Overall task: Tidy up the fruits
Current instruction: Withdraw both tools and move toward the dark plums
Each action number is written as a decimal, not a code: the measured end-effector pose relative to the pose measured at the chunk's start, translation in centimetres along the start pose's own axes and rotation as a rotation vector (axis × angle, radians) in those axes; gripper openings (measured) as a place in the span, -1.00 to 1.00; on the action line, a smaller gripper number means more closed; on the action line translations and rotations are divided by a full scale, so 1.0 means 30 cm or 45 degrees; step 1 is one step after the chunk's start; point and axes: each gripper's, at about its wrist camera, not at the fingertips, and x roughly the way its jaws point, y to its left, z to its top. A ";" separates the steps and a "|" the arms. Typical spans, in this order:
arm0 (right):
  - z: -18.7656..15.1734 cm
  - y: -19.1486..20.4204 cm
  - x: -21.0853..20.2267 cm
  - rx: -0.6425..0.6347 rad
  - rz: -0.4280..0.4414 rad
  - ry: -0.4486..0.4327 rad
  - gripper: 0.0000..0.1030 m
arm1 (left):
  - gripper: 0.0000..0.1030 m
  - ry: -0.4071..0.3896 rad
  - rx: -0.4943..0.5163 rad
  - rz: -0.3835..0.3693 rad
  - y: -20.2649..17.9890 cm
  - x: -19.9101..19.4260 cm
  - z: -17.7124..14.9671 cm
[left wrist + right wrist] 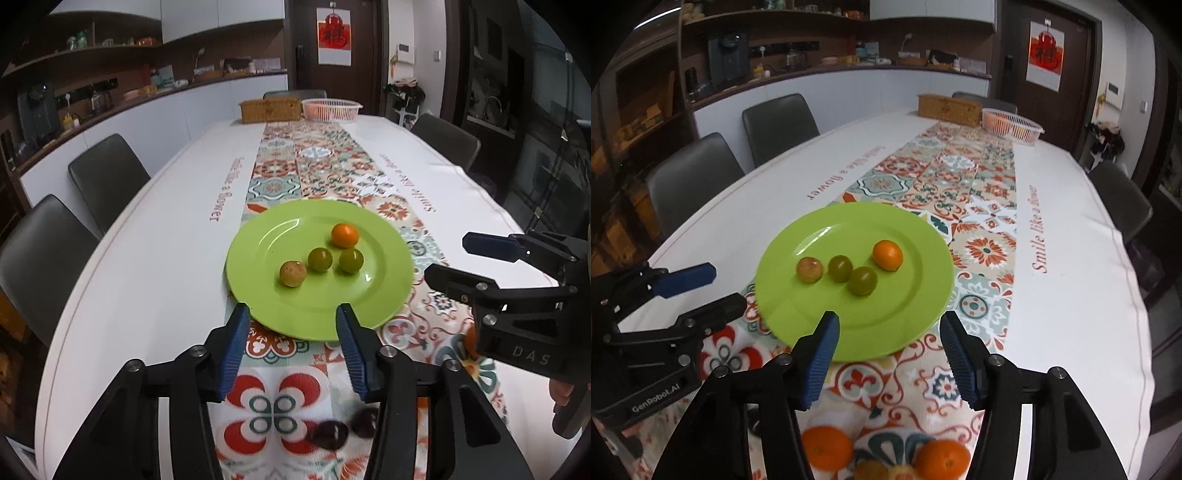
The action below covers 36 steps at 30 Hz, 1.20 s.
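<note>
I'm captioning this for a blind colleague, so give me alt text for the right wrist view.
A round lime-green plate on a patterned tablecloth holds one small orange citrus fruit, two green round fruits and one brownish round fruit. The open right gripper frames its near rim; two loose oranges lie below.

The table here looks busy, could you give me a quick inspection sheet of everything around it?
Surface: white table with a patterned tile runner down the middle.
Job's things: green plate holding one small orange fruit, two green fruits and a brownish fruit; two oranges and two dark fruits on the runner, off the plate.
Clutter: wicker box and white basket at the far end.
Grippers: left gripper and right gripper, both with jaws apart, holding nothing.
Cables: nothing seen.
Surroundings: grey chairs, kitchen counter, door with a red poster.
</note>
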 end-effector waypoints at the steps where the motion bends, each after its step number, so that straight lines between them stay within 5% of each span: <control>1: -0.004 0.005 -0.016 -0.002 0.000 -0.006 0.12 | -0.01 -0.012 0.000 -0.001 -0.001 -0.024 -0.001; 6: -0.026 0.033 -0.130 -0.007 -0.005 -0.083 0.37 | 0.19 -0.066 -0.040 -0.008 -0.001 -0.128 -0.015; 15: -0.081 0.055 -0.260 -0.017 -0.046 -0.147 0.46 | 0.44 -0.106 -0.094 0.023 -0.005 -0.260 -0.084; 36: -0.249 0.018 -0.317 0.019 -0.067 -0.063 0.46 | 0.49 -0.054 -0.039 -0.029 -0.122 -0.284 -0.218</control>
